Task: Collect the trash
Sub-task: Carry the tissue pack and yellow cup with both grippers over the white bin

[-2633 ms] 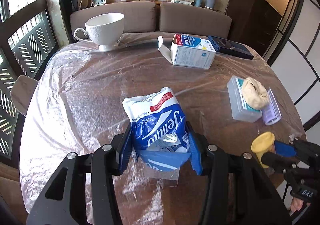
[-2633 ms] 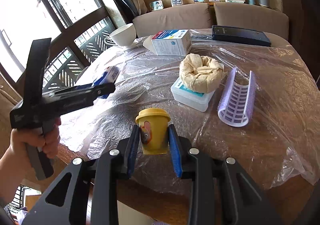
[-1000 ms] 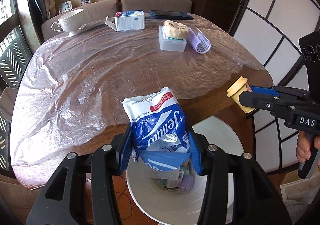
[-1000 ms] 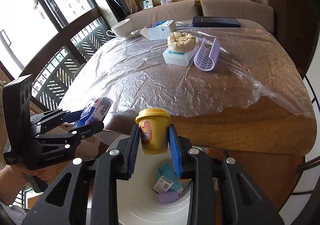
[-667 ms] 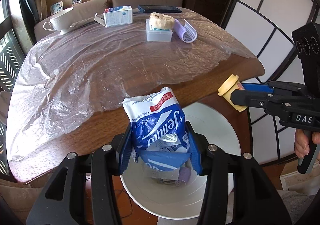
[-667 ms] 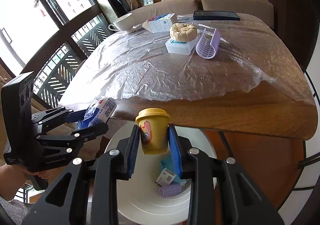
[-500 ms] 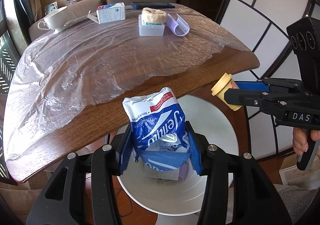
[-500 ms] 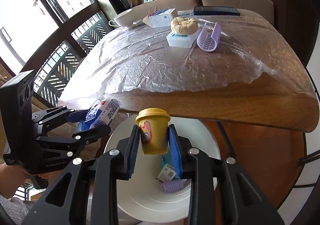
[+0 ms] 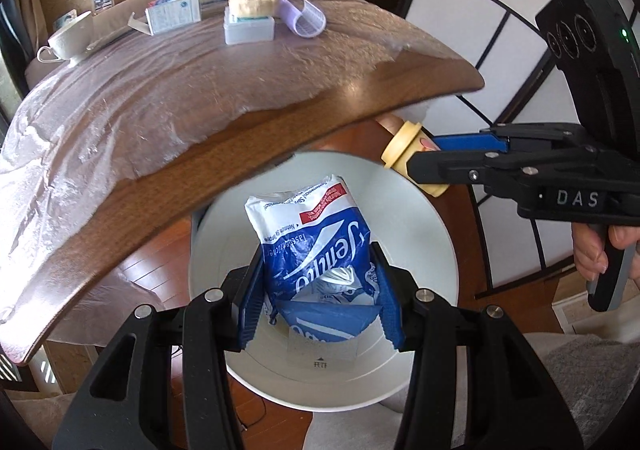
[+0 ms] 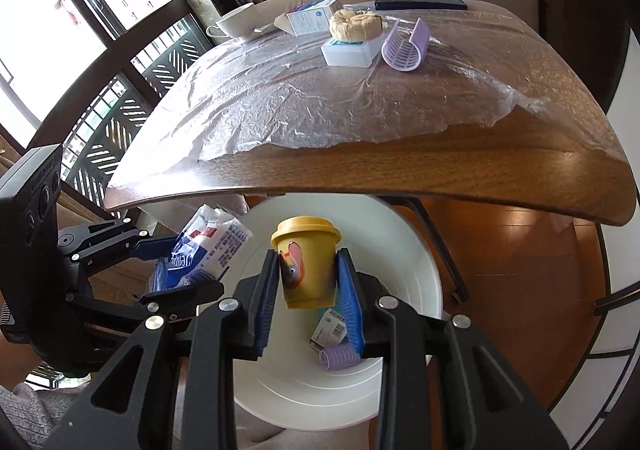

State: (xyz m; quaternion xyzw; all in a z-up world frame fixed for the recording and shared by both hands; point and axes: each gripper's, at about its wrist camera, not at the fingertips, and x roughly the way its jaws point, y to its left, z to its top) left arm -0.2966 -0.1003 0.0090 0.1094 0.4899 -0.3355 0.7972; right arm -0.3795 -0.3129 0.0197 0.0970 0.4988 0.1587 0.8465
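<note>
The wooden surface (image 9: 280, 122) arcs across the upper half of both views, most of it under crinkled clear plastic sheet (image 9: 140, 90), with bare wood along the near edge. At the far end, toward the top of the frame, sit a white cup (image 9: 68, 38), an opened carton (image 9: 174, 12), a clear box (image 9: 248, 28) with something beige and crumpled on it, perhaps a cloth, and a lilac curved rack (image 9: 306, 16). Beyond is a brown sofa back with photos and stacked books; a window fills the upper left of the right wrist view. Below the edge, on reddish wood floor, stands a white bin (image 10: 408, 250) holding scraps. The left hand-held gripper (image 9: 320, 290) is clenched on a blue tissue pack (image 9: 316, 238) above the bin; the right hand-held gripper (image 10: 310, 290) grasps a yellow cup (image 10: 306, 262) over it.
</note>
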